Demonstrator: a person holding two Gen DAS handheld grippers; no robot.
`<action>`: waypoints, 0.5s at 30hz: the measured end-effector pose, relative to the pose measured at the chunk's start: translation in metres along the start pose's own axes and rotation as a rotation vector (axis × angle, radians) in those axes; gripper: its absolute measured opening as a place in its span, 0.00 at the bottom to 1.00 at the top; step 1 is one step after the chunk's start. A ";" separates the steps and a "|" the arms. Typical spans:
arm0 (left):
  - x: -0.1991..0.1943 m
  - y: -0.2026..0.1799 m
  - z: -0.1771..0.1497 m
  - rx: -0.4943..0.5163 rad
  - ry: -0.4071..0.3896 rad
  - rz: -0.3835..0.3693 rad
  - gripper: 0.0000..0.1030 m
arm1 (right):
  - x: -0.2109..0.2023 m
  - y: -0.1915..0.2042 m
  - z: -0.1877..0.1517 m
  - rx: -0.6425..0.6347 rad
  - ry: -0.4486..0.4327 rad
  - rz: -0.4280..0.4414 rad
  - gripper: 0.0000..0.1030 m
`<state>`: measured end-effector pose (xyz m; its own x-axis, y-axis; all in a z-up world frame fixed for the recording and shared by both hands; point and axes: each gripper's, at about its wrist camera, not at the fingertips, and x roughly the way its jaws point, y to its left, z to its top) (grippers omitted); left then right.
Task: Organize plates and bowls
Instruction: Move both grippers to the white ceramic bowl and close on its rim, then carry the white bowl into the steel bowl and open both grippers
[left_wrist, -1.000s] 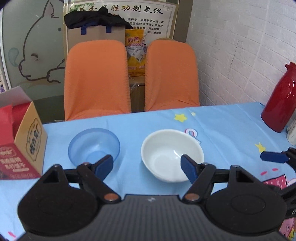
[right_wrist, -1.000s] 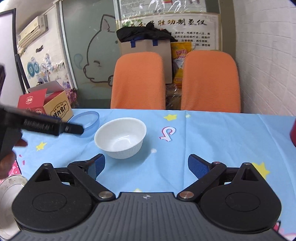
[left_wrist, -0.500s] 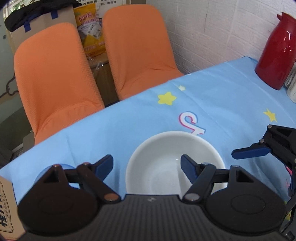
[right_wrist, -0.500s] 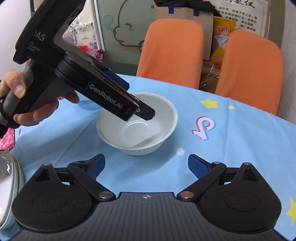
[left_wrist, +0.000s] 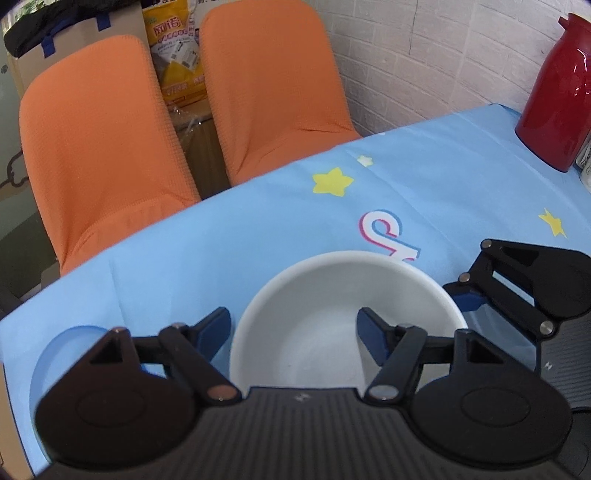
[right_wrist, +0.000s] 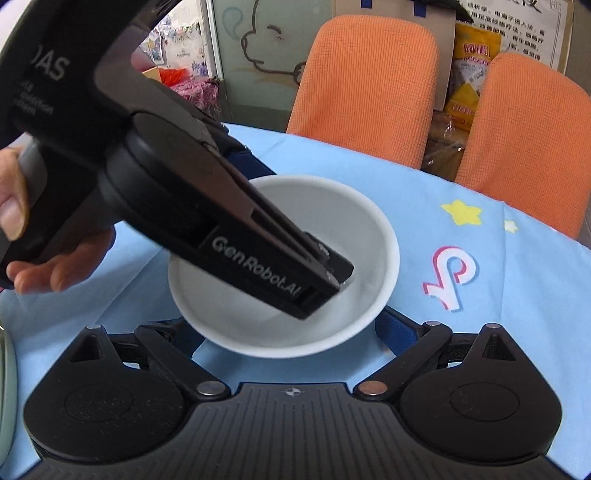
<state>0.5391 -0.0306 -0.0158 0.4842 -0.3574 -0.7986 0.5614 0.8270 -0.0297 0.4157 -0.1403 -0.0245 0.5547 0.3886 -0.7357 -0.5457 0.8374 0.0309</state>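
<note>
Two black handheld grippers meet at one round white ceramic bowl (left_wrist: 332, 317) standing upright on the blue star-printed tablecloth (left_wrist: 443, 177). The left gripper (left_wrist: 295, 330) has its jaws about half spread and closing, straddling the bowl's left wall: one blue pad sits outside the rim, the other inside the hollow, and neither clearly presses yet. The right gripper (right_wrist: 288, 332) holds its jaws wide and released, with the bowl's near wall between its blue-padded fingers (right_wrist: 400, 332); whether they touch it cannot be told. The white bowl is empty apart from the left gripper's finger. A translucent blue plastic bowl (left_wrist: 70, 339) sits just left of it, mostly hidden behind the left gripper.
</note>
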 end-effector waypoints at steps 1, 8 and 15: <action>0.001 0.000 -0.001 0.001 0.002 0.004 0.65 | 0.001 0.001 0.000 -0.013 -0.009 -0.004 1.00; -0.003 0.000 -0.003 -0.018 -0.027 0.006 0.62 | -0.003 0.008 0.001 -0.049 -0.066 -0.040 1.00; -0.021 -0.008 0.001 -0.018 -0.078 0.025 0.58 | -0.017 0.008 0.002 -0.045 -0.119 -0.077 1.00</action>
<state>0.5252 -0.0303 0.0022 0.5495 -0.3687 -0.7497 0.5369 0.8434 -0.0213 0.4033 -0.1396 -0.0097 0.6653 0.3690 -0.6490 -0.5245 0.8497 -0.0546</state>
